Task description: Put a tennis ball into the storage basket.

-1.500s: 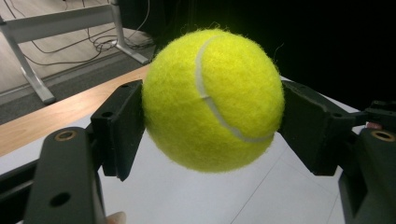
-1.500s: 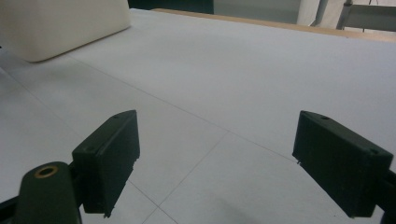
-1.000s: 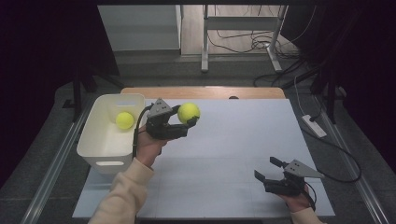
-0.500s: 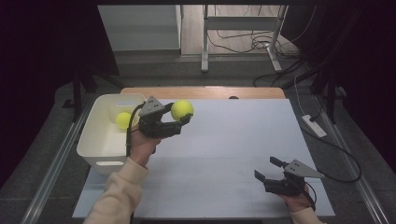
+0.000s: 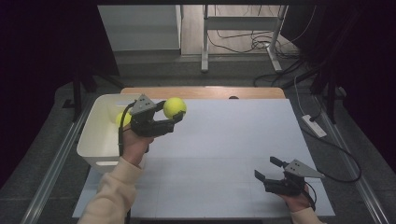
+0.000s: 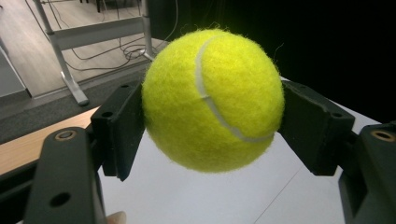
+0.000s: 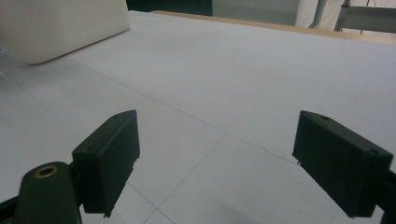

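Progress looks halfway: one ball (image 5: pixel 122 118) sits in the bin (image 5: pixel 95 140) at left; left hand-held gripper (image 5: pixel 173 117) clamps a tennis ball (image 5: pixel 174 107) beside it, right hand-held gripper (image 5: pixel 267 170) gapes empty.

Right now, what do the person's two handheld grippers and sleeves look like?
Both are black, blocky handheld tools. The left gripper and right gripper each carry a grey three-cornered plate on top and trail a black cable. Their flat rectangular jaws show small screw holes, with a brass-coloured pivot ring behind. The cream long sleeve is soft fabric.
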Motion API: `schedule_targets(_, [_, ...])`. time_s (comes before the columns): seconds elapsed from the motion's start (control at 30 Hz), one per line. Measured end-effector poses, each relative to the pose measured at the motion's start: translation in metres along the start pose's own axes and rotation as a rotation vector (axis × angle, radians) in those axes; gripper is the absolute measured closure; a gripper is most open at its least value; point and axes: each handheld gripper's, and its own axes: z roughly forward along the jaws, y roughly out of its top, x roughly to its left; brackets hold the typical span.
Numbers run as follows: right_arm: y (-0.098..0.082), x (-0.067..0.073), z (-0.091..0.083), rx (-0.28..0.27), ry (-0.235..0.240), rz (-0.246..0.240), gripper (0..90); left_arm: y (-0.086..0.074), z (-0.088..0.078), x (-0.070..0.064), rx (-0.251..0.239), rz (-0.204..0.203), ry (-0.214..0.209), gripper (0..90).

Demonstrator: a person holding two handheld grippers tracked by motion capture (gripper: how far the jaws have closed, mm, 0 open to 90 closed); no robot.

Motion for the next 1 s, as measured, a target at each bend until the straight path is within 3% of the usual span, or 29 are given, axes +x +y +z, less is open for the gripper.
schedule_targets(1.0, [0.000, 0.000, 0.000, 0.001, -0.002, -0.005, 14.5, -0.002, -0.020, 0.023, -0.005, -0.026, 0.076, 27.2])
